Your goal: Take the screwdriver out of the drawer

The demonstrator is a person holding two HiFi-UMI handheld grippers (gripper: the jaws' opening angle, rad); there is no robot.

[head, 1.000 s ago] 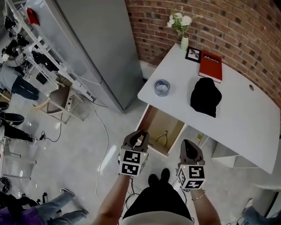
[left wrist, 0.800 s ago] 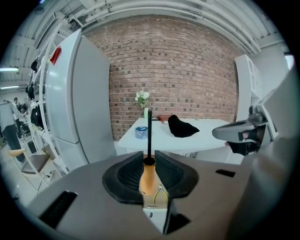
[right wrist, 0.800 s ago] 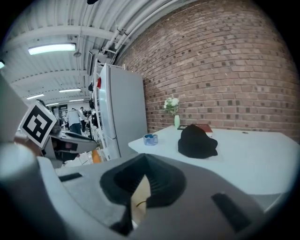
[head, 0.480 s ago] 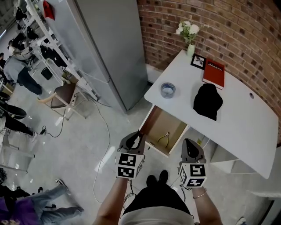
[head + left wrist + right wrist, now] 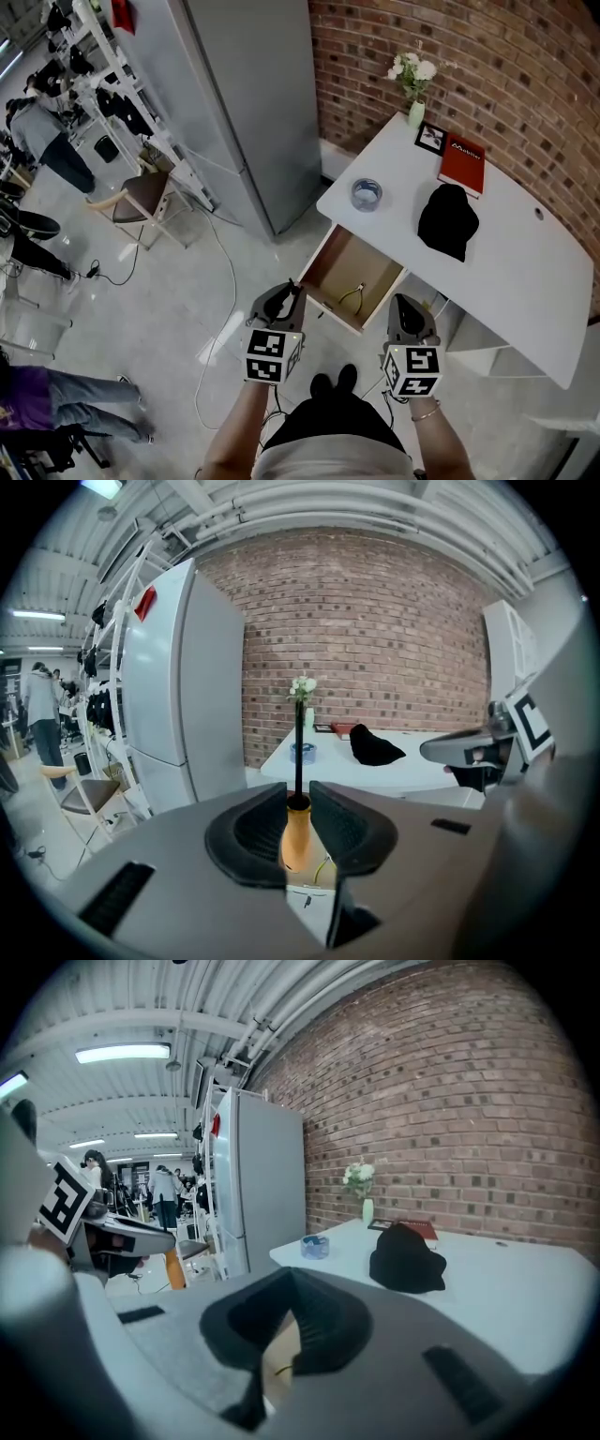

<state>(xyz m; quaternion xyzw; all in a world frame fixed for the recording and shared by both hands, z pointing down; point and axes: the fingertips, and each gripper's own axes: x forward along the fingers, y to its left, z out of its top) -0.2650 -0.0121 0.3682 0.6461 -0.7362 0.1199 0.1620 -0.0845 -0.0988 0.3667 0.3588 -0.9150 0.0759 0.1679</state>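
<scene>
Left gripper (image 5: 298, 803): jaws closed on the screwdriver (image 5: 297, 834), with the pads pressing its orange handle from both sides.
Screwdriver: upright in the left gripper, its black shaft rising past the jaw tips. It is held up, not lying in the drawer (image 5: 339, 262).
Right gripper (image 5: 286, 1321): jaws together, nothing between them.
Head view: left gripper (image 5: 281, 300) by the drawer's near left corner, right gripper (image 5: 406, 317) just right of its front.
Drawer: pulled open under the table's (image 5: 525, 272) left end, with 1 pair of pliers (image 5: 352, 296) inside near the front.
Table: white, holding 1 tape roll (image 5: 367, 194), 1 black cap (image 5: 448, 220), 1 red book (image 5: 464, 161), 1 small frame (image 5: 430, 136) and 1 vase (image 5: 415, 112) of white flowers.
Fridge (image 5: 234, 103): grey, left of the table, by the brick wall (image 5: 487, 66).
Far left: a chair (image 5: 141, 199) and people standing.
</scene>
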